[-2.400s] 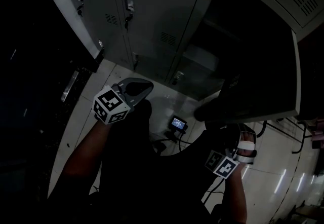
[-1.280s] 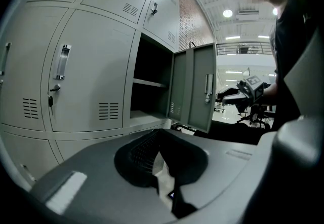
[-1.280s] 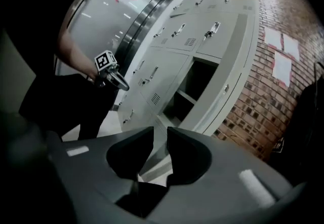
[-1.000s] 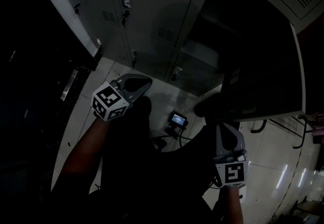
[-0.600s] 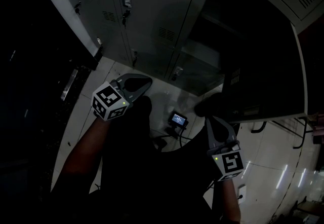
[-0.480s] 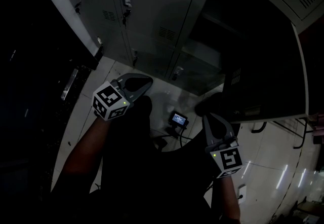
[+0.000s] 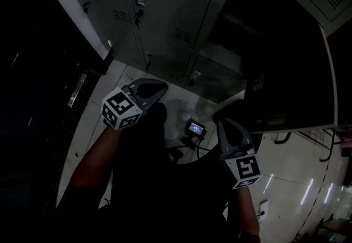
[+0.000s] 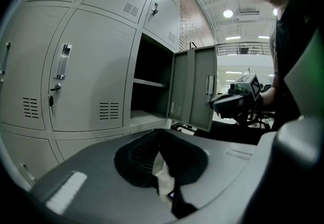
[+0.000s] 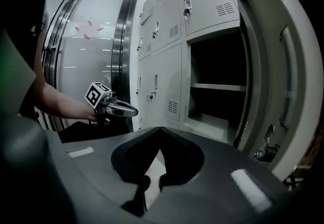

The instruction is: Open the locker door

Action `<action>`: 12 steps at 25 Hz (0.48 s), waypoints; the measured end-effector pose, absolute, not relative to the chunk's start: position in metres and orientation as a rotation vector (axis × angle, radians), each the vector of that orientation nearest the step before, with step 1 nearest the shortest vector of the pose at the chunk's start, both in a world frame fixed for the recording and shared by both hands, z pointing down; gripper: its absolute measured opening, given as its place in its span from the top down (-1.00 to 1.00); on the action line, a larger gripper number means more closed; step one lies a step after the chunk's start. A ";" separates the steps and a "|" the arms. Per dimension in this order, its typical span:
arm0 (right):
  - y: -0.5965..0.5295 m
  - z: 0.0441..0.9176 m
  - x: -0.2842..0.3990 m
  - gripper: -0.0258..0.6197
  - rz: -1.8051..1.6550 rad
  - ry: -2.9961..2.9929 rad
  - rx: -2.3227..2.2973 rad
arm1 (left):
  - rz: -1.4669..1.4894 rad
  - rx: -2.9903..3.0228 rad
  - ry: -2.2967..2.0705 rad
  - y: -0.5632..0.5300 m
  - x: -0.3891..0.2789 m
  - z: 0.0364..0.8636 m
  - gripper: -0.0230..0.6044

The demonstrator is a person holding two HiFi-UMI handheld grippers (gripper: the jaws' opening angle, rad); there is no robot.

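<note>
The locker door (image 7: 291,82) stands swung wide open on the right of the head view, and the dark compartment (image 7: 236,38) with one shelf is bare. My right gripper (image 7: 222,121) hangs shut and empty just left of the door's lower edge, not touching it. My left gripper (image 7: 163,89) is further left, also shut with nothing in it. In the left gripper view the open compartment (image 8: 149,91), the door (image 8: 195,91) and the right gripper (image 8: 230,102) show ahead. The right gripper view has the door's inner face (image 9: 283,76) and its latch (image 9: 264,153) close on the right.
Closed grey lockers (image 7: 165,11) with handles fill the wall left of the open one. A small device with a lit screen (image 7: 195,128) and cables lie on the pale floor between the grippers. A dark frame (image 7: 82,88) runs along the left.
My right gripper has drifted left and a little up, from under the door's lower edge toward the middle. The door stays open and the left gripper has barely moved.
</note>
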State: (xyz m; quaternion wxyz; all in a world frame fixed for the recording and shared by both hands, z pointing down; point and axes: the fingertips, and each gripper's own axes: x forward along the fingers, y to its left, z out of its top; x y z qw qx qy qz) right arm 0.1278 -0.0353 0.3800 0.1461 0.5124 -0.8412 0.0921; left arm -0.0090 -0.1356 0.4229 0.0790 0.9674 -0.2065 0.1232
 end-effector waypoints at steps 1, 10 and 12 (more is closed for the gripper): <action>-0.035 0.380 0.128 0.92 0.264 -2.420 1.474 | 0.369 2.895 -0.618 -0.136 -0.009 0.423 0.89; -0.034 0.378 0.127 0.92 0.261 -2.433 1.469 | 0.369 2.895 -0.619 -0.136 -0.009 0.423 0.89; -0.033 0.379 0.128 0.92 0.278 -2.435 1.473 | 0.369 2.895 -0.619 -0.135 -0.009 0.423 0.89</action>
